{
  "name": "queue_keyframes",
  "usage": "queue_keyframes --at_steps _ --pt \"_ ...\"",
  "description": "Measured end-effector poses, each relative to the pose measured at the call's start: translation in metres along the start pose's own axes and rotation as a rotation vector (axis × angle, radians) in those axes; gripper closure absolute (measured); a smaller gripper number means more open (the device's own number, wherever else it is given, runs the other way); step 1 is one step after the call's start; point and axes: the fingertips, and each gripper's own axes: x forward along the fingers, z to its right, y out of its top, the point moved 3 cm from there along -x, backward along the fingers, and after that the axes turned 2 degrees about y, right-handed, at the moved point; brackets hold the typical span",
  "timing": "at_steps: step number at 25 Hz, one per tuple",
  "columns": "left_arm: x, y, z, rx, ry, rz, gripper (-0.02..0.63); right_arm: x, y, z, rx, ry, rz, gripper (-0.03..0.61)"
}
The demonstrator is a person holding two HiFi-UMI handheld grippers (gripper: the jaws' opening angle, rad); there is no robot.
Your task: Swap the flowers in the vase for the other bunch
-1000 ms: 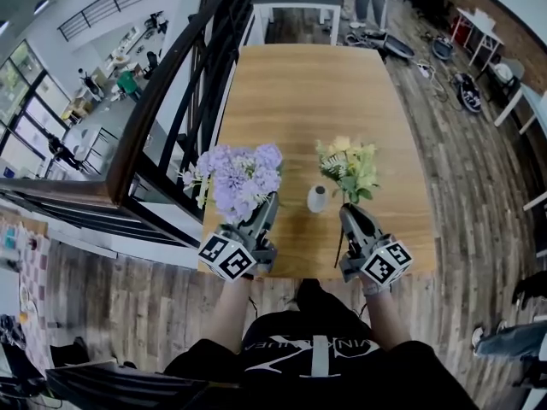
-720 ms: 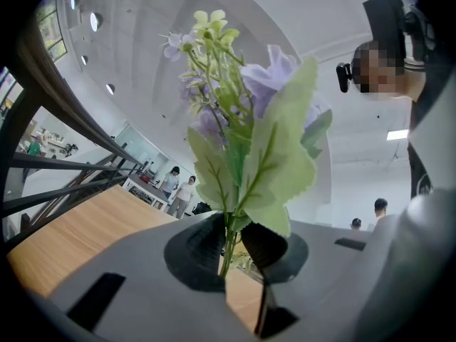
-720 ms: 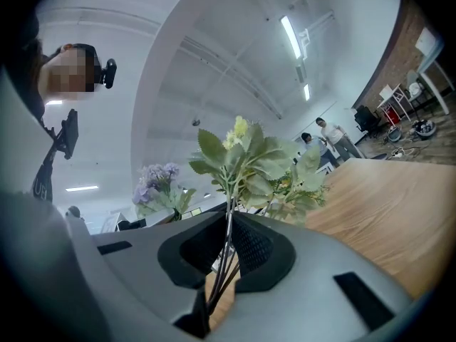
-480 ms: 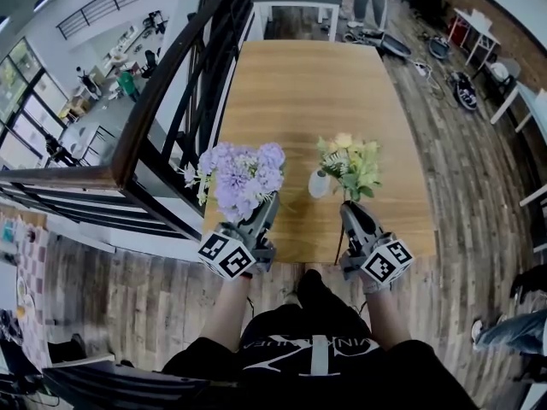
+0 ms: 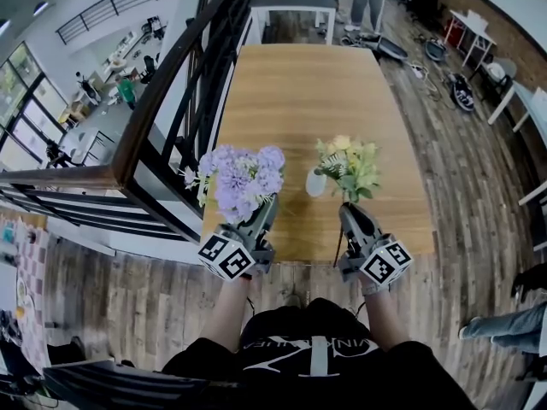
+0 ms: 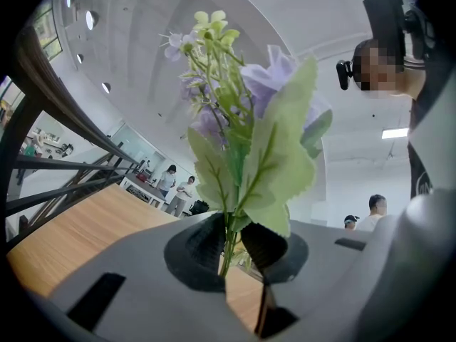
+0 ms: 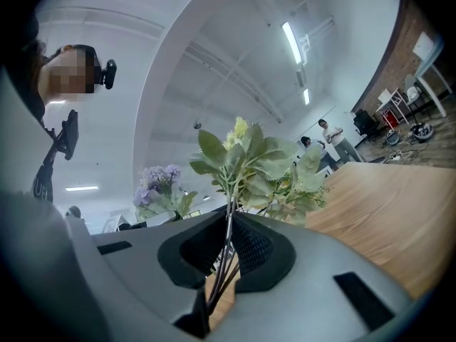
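Now our left tool (image 5: 267,205) clamps the purple bunch (image 5: 240,178), the vase (image 5: 314,184) stands on the counter (image 5: 316,92) between, and our right tool (image 5: 349,211) clamps the yellow bunch (image 5: 351,166), whose leaves screen the vase's mouth, so a blind poke could tip it.

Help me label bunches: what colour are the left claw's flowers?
Its flowers are lilac; head view shows best.

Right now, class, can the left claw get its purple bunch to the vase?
Probably yes: the vase looks empty, right of the purple bunch; only the yellow bunch in the right claw crowds it.
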Motion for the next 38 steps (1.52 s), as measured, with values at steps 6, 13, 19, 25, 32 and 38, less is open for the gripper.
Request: queue_keyframes --at_steps 6,13,19,25,32,38 --pt "-0.001 -0.001 0.003 0.001 0.008 0.005 0.541 -0.003 0.003 0.0 0.008 0.006 0.001 0.532" --pt "0.005 -0.008 0.017 -0.017 0.027 0.002 0.54 -0.021 0.005 0.008 0.037 -0.008 -0.012 0.532" --pt "0.0 -0.012 0.015 -0.021 0.039 -0.005 0.54 -0.02 0.009 0.015 0.05 -0.016 0.009 0.532" --pt "-0.009 -0.012 -0.003 -0.018 0.052 -0.007 0.54 0.0 0.004 0.014 0.043 0.003 0.018 0.532" --pt "-0.013 -0.007 -0.018 -0.021 0.064 -0.006 0.54 0.018 0.001 0.012 0.042 0.014 0.015 0.532" --pt "-0.015 -0.007 -0.027 -0.035 0.087 -0.004 0.54 0.032 0.011 0.023 0.017 0.018 0.019 0.532"
